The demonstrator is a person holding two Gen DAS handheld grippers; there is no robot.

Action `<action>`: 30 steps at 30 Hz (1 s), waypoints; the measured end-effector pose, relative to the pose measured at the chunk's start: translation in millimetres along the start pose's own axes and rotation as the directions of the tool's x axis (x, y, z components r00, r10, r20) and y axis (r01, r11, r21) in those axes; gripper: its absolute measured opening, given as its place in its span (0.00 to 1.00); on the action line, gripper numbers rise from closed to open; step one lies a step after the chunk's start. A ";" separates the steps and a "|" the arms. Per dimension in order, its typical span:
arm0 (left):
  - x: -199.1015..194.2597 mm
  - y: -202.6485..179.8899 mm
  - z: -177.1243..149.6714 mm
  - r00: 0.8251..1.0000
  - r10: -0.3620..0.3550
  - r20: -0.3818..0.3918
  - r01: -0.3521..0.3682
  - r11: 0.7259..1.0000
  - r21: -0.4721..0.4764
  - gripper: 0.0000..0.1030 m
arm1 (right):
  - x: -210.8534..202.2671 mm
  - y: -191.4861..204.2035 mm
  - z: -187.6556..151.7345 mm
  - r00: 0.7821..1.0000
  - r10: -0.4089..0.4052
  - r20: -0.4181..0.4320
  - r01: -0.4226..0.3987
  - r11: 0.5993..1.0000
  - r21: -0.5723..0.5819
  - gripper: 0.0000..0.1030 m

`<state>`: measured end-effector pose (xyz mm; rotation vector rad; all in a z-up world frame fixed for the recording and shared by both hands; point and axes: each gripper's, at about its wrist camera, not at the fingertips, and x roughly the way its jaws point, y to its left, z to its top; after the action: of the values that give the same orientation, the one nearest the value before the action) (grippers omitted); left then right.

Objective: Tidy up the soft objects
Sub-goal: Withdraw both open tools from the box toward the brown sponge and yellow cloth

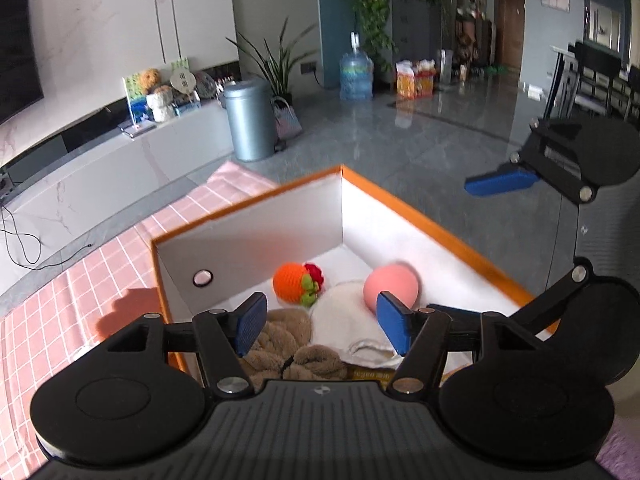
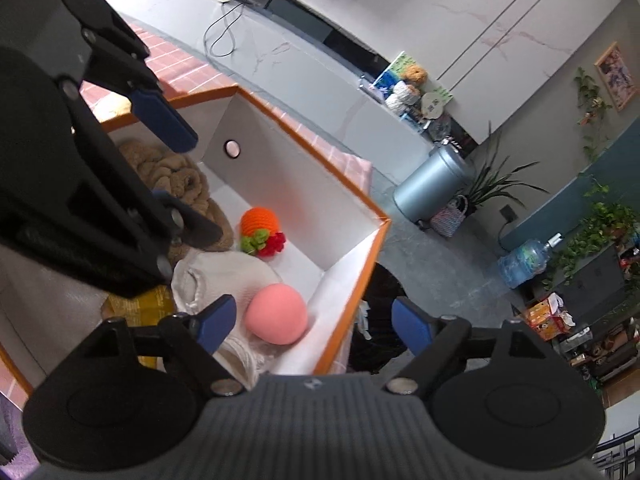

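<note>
An orange-rimmed white box (image 1: 420, 216) (image 2: 320, 152) sits on a pink checked cloth. Inside lie a pink ball (image 1: 394, 286) (image 2: 276, 314), an orange crocheted fruit (image 1: 292, 282) (image 2: 258, 224) with a small red crocheted piece (image 1: 315, 271) (image 2: 274, 246), a white cloth (image 1: 344, 324) (image 2: 224, 272) and a brown fuzzy cloth (image 1: 288, 344) (image 2: 168, 172). My left gripper (image 1: 324, 326) is open and empty, held over the cloths in the box. My right gripper (image 2: 316, 322) is open and empty, straddling the box's near wall by the pink ball; it also shows in the left wrist view (image 1: 500, 182).
The pink checked cloth (image 1: 80, 292) covers the table around the box. A yellow packet (image 2: 140, 304) lies in the box under the cloths. On the floor beyond stand a grey bin (image 1: 250, 120) (image 2: 432, 188), a water bottle (image 1: 356, 72) and plants.
</note>
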<state>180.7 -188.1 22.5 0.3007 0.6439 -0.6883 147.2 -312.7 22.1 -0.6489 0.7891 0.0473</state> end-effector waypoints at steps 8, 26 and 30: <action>-33.2 2.5 -2.0 0.997 -0.002 0.079 0.007 0.999 -0.054 0.73 | -24.9 -4.1 -4.1 0.998 -0.061 0.018 0.059 0.995 0.080 0.85; -105.0 53.1 -52.4 0.982 0.098 0.159 -0.052 0.960 -0.274 0.77 | -70.2 30.9 9.6 0.985 -0.013 0.170 -0.047 0.938 0.343 0.86; -116.7 76.5 -70.6 0.987 0.122 0.109 -0.082 0.946 -0.314 0.73 | -73.3 45.9 19.1 0.979 0.034 0.200 -0.099 0.941 0.324 0.81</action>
<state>131.4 -41.7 46.8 -0.0013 0.5992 -0.4931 94.6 -250.7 57.4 -0.2905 0.6129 0.0367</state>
